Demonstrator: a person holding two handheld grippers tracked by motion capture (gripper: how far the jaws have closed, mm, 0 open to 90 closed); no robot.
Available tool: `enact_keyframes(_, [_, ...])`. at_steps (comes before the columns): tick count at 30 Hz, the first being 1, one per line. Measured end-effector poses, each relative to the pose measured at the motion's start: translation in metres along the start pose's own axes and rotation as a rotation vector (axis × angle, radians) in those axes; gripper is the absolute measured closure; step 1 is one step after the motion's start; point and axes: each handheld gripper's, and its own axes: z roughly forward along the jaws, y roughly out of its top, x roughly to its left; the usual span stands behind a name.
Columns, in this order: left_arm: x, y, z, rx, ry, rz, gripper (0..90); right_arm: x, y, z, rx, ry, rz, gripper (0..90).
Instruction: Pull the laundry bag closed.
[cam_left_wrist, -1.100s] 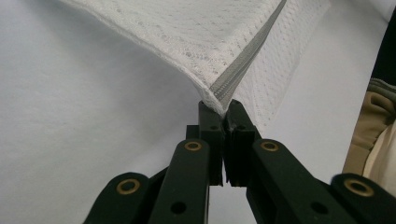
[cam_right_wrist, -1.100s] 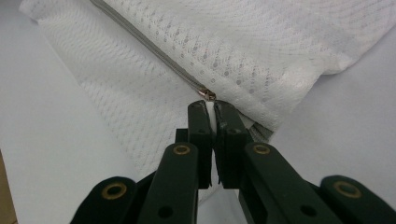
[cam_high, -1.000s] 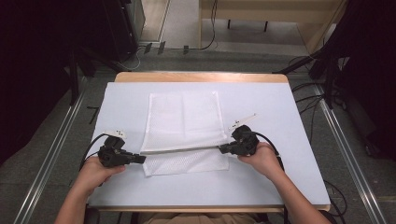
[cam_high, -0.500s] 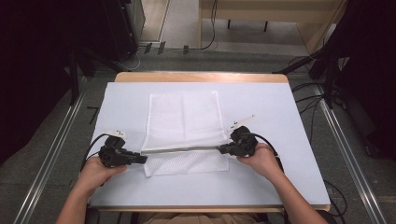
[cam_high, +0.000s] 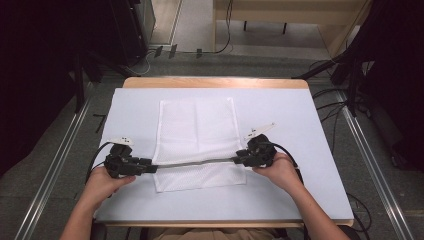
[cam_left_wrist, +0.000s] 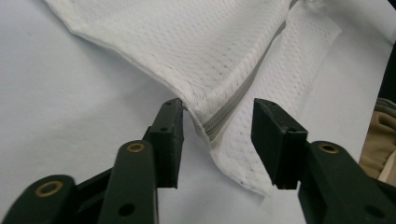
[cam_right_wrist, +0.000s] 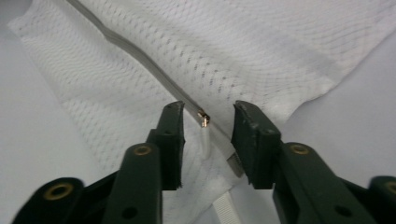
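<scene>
White mesh bag (cam_high: 196, 142) lies flat on the counter (cam_high: 300, 120), long side running away from the person. Its grey zipper (cam_high: 195, 163) crosses it from side to side near the person's end, and both claws sit on that one line, facing each other.

Left claw (cam_high: 148, 165) at the zipper's left end, at the bag's edge. In the left gripper view its jaws stand apart, having just been opening; the zipper end (cam_left_wrist: 219, 122) and a fold of mesh lie between them, and the pads do not press on it. Released.

Right claw (cam_high: 240, 161) at the zipper's right end. In the right gripper view its jaws have also just been opening and now stand apart; the small gold slider (cam_right_wrist: 203, 119) and its white pull tab (cam_right_wrist: 206, 142) sit in the gap, nearer the left-hand jaw in that view, touched by neither. Released.

Judgement: the next move turns on the zipper's axis. It runs straight between the two claws, so any pull on the slider would travel along that line, toward the left claw. The right claw is the nearer one to the slider; the left is placed to hold the far end.
</scene>
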Motion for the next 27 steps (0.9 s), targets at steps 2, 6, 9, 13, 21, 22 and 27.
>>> enact_keyframes(2, [0.000,0.001,-0.002,-0.026,0.018,0.014,48.3,-0.001,0.000,-0.001,-0.015,-0.017,-0.004,59.1])
enact_keyframes(6, [0.001,0.003,-0.005,-0.065,0.053,0.020,42.8,-0.004,-0.001,-0.003,-0.046,-0.042,-0.010,49.8])
enact_keyframes(9, [0.003,0.003,-0.006,-0.082,0.083,0.020,39.9,-0.006,-0.002,-0.003,-0.072,-0.060,-0.005,43.3])
enact_keyframes(13, [0.005,0.002,-0.009,-0.105,0.112,0.025,37.8,-0.010,-0.003,-0.006,-0.096,-0.092,-0.002,38.4])
enact_keyframes(21, [0.007,0.001,-0.016,-0.143,0.164,0.006,36.4,-0.019,-0.007,-0.012,-0.123,-0.144,0.008,33.8])
enact_keyframes(22, [0.008,0.000,-0.016,-0.144,0.168,0.004,36.4,-0.020,-0.007,-0.013,-0.130,-0.151,0.010,33.8])
enact_keyframes(27, [0.011,-0.001,-0.019,-0.147,0.181,-0.001,36.2,-0.027,-0.010,-0.020,-0.156,-0.174,0.019,33.0])
